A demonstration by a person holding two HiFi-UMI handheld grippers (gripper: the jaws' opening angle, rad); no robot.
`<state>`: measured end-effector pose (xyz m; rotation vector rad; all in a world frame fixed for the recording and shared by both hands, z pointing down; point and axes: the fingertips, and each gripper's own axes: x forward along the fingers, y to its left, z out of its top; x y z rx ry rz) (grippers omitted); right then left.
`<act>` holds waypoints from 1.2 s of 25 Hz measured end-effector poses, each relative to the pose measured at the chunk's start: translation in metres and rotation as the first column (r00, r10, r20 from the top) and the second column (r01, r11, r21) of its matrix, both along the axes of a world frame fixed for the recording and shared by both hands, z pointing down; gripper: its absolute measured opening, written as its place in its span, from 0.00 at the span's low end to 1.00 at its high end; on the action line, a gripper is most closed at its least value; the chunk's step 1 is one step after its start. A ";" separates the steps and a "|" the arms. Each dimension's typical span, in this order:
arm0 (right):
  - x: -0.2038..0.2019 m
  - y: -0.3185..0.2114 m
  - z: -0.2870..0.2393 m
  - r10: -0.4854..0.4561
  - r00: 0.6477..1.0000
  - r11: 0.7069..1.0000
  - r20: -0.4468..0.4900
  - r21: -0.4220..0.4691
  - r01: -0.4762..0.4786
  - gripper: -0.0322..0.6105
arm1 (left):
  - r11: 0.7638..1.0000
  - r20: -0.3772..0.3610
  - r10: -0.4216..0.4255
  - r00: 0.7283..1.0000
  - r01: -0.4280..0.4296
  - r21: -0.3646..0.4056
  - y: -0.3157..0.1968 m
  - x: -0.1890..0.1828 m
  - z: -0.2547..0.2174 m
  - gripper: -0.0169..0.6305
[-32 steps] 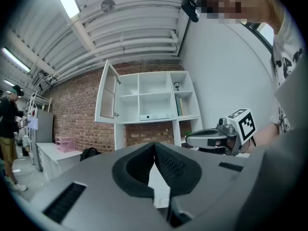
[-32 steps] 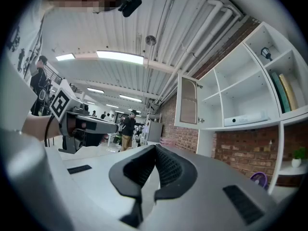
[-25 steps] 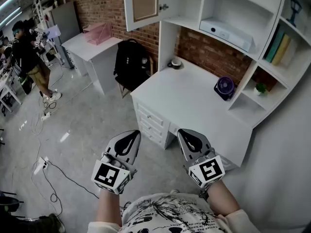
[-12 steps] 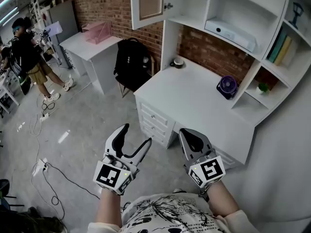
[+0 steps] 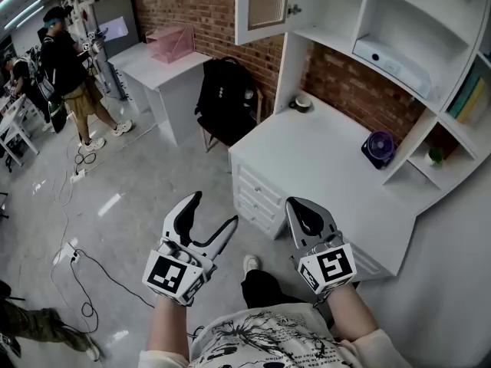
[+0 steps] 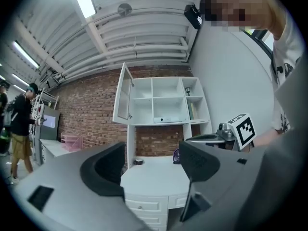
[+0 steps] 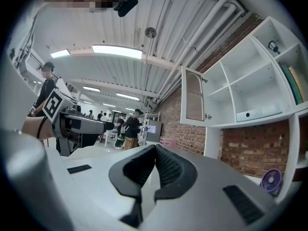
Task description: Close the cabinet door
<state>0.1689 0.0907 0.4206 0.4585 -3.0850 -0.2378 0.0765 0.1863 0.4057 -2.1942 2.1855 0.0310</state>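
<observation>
The white cabinet door [image 5: 268, 6] with a glass panel stands swung open at the upper left of the shelf unit; it also shows as the door [image 6: 122, 97] and the door [image 7: 193, 96] in the gripper views. Both grippers are held low in front of me, far short of it. My left gripper [image 5: 215, 208] is open with nothing between its jaws, as the left gripper [image 6: 151, 165] view confirms. My right gripper [image 5: 294, 202] is shut and empty, its pads meeting in the right gripper [image 7: 155, 165] view.
A white desk [image 5: 322, 159] with drawers stands under the shelves, carrying a purple fan [image 5: 380, 146] and a small cup [image 5: 301, 102]. A black backpack [image 5: 226, 98] sits left of it. A person [image 5: 73, 75] stands at far left. Cables [image 5: 84, 263] lie on the floor.
The left gripper's jaws have gone from shut to wide open. Both grippers and my view have moved toward the desk and cabinet. The person at the left has walked a little.
</observation>
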 end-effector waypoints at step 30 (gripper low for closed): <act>-0.308 -0.308 -0.057 0.050 0.995 0.995 0.083 0.081 -0.057 0.07 | 0.990 0.059 0.089 0.994 -0.095 0.105 -0.298 -0.294 -0.060 0.55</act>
